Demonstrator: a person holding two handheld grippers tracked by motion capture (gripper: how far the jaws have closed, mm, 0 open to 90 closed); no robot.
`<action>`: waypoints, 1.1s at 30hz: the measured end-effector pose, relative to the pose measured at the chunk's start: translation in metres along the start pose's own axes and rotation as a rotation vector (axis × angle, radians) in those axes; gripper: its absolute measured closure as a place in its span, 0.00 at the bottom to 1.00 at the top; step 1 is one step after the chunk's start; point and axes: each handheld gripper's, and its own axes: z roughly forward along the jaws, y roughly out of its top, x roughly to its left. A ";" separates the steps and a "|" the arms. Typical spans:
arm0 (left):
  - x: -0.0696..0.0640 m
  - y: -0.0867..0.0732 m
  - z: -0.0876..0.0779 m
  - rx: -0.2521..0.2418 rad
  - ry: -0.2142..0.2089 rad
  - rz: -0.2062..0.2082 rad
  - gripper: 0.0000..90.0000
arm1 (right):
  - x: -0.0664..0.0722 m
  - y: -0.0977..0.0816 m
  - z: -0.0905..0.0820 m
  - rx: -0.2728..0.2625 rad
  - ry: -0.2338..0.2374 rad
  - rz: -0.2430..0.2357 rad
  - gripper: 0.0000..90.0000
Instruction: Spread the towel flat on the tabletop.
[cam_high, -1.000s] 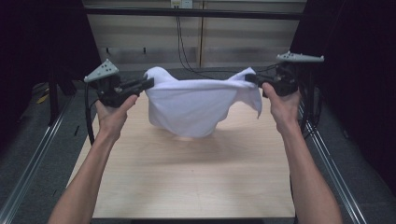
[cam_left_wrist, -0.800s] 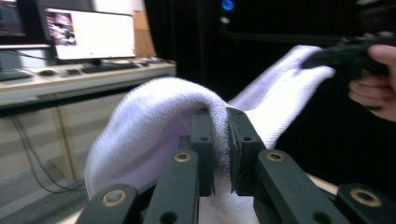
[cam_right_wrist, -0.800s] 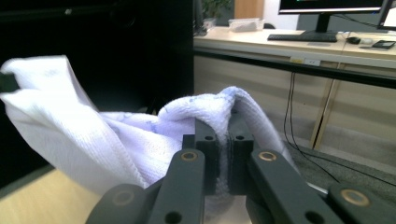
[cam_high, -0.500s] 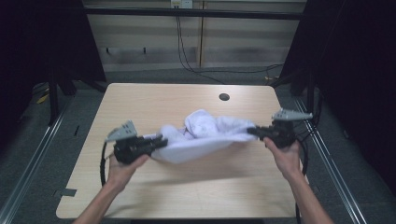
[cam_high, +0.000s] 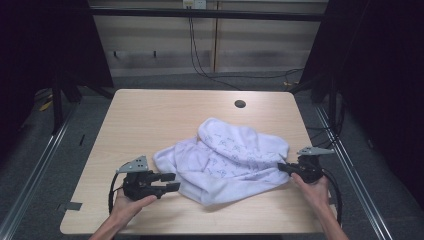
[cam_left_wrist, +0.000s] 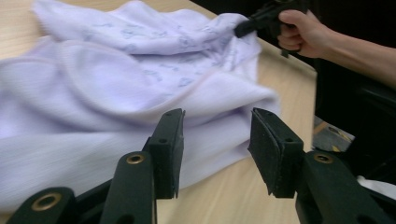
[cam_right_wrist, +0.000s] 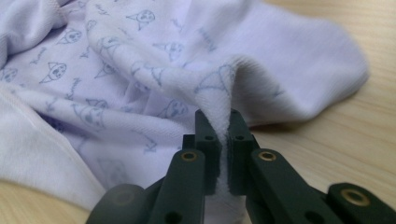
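A pale lilac towel (cam_high: 227, 160) with a small printed pattern lies crumpled on the light wooden tabletop (cam_high: 150, 115), occupying the lower centre of the high view and reaching from left of centre toward the right edge. The left claw (cam_high: 172, 182) sits at the lower left of that view, resting low over the tabletop just beside the near left edge of the towel, held by the person's left hand (cam_high: 127, 205). Its jaws have just been opening and now stand wide apart; in the left gripper view the left claw (cam_left_wrist: 215, 140) shows a clear gap with the towel (cam_left_wrist: 116, 93) lying beyond the pads, nothing pressed between them. The right claw (cam_high: 281, 167) sits at the lower right of the high view, held by the right hand (cam_high: 314, 190), its tips at the right edge of the towel. In the right gripper view the right claw (cam_right_wrist: 218, 135) has its jaws close together with a raised fold of the towel (cam_right_wrist: 154, 70) pinched between the pads; these jaws have just been opening slightly, yet the fabric remains clamped. A dark round hole (cam_high: 240, 104) marks the tabletop in the upper centre, well apart from the towel.
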 end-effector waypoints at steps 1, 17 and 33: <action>0.004 0.000 0.000 0.005 0.022 -0.007 0.62 | -0.001 -0.002 -0.002 0.004 -0.019 0.011 0.75; 0.049 -0.006 0.050 0.247 0.136 -0.011 1.00 | 0.061 -0.008 -0.030 -0.085 0.063 -0.094 0.55; -0.025 -0.025 0.033 0.226 -0.022 0.020 0.99 | 0.166 0.046 0.037 -0.071 0.382 -0.237 0.59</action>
